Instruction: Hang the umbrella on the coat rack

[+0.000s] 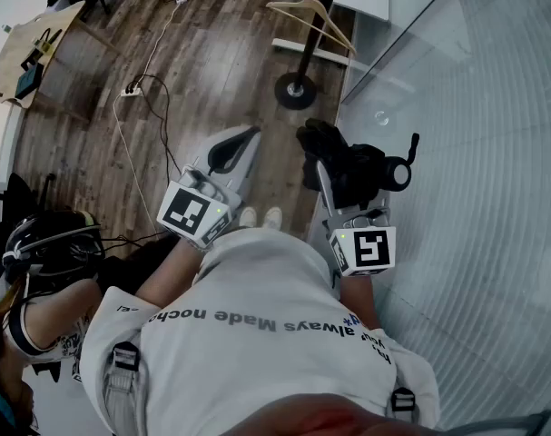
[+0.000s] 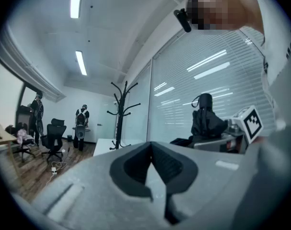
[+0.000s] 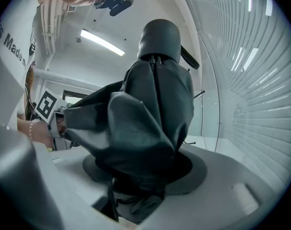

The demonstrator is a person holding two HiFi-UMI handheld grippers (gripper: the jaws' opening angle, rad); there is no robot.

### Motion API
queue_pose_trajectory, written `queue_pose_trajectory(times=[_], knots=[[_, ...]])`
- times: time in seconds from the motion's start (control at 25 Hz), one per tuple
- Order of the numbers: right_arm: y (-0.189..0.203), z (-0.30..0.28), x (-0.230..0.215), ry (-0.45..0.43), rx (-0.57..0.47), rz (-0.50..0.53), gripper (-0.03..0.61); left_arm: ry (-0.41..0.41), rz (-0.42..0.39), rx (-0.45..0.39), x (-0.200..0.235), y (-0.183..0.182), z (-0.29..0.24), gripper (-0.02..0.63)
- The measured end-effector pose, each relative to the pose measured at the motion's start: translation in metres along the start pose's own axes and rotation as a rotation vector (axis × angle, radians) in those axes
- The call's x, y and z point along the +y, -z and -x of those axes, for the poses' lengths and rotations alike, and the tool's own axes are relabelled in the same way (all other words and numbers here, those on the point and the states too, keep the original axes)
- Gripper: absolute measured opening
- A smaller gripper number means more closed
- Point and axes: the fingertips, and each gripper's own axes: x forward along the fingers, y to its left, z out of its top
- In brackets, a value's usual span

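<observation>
Folded black umbrella (image 3: 145, 123) pinched in the jaws of the right gripper (image 1: 341, 185). Beside it, the left gripper (image 1: 231, 151) has its jaws pressed together on nothing. Ahead of both jaws, across open wooden floor (image 1: 211, 66), stands the black coat rack (image 1: 298, 80), which carries a wooden hanger (image 1: 304, 12). A slatted glass wall (image 1: 466, 125) runs right of the jaws; cables (image 1: 134, 98) trail left.

Upside-down lettering "always Made" across the person's white shirt (image 1: 257, 284)
</observation>
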Motion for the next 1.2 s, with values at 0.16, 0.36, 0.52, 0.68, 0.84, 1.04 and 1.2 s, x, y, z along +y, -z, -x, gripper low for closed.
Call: queue_pose_trajectory(times=[0.16, 0.36, 0.52, 0.68, 0.84, 1.04, 1.2], knots=[[0.001, -0.010, -0.016, -0.013, -0.011, -0.008, 0.257, -0.008, 0.000, 0.001, 0.003, 0.003, -0.018, 0.002], [0.001, -0.020, -0.032, -0.024, -0.012, -0.012, 0.258, -0.029, 0.000, -0.003, 0.013, 0.002, -0.035, 0.002], [0.007, -0.028, -0.038, -0.017, 0.001, -0.023, 0.258, -0.037, 0.003, -0.001, 0.022, 0.005, -0.040, 0.002], [0.013, -0.045, -0.052, -0.012, 0.018, -0.029, 0.258, -0.036, 0.009, 0.006, 0.036, 0.009, -0.057, 0.002], [0.013, -0.073, -0.062, -0.008, 0.021, -0.028, 0.258, -0.029, 0.017, 0.005, 0.061, 0.013, -0.076, 0.002], [0.011, -0.121, -0.081, -0.003, 0.026, -0.007, 0.258, -0.012, 0.026, -0.005, 0.101, 0.015, -0.111, 0.002], [0.006, -0.169, -0.101, 0.013, 0.026, -0.001, 0.258, 0.008, 0.030, -0.009, 0.140, 0.013, -0.144, 0.002]])
